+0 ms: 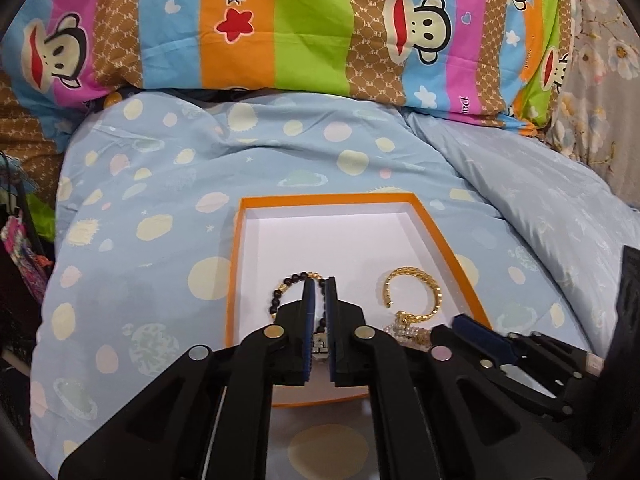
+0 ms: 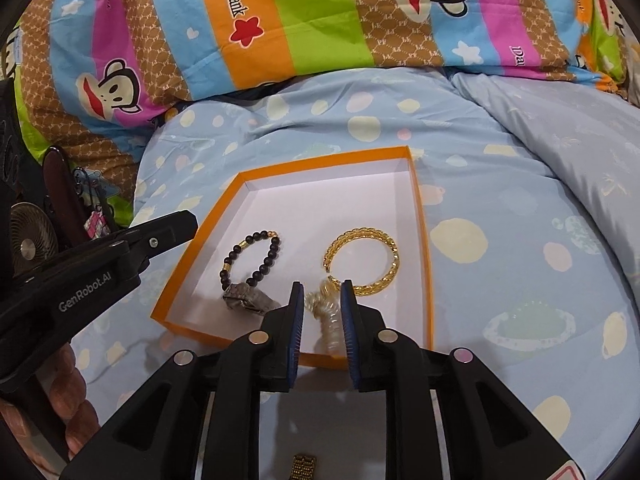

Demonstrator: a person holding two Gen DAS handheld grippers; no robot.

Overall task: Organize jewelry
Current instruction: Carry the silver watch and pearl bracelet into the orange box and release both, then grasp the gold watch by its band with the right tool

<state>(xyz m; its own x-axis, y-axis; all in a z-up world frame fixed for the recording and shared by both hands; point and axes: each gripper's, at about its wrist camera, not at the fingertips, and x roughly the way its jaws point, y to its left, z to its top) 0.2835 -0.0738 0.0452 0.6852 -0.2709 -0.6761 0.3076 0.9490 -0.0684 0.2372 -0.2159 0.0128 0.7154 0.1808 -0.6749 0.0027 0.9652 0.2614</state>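
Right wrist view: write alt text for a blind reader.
The right gripper hangs open around a pearl bracelet in an orange tray on a blue bedspread. A black bead bracelet and gold bangle lie beyond.

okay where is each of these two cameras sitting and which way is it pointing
Left wrist: on the left gripper, facing forward and down into the orange box; the right gripper shows lower right.
Right wrist: on the right gripper, facing the same box, straddling the pearl bracelet; the left gripper shows at left.
Shared: box, beaded bracelet, gold bangle, striped pillow.
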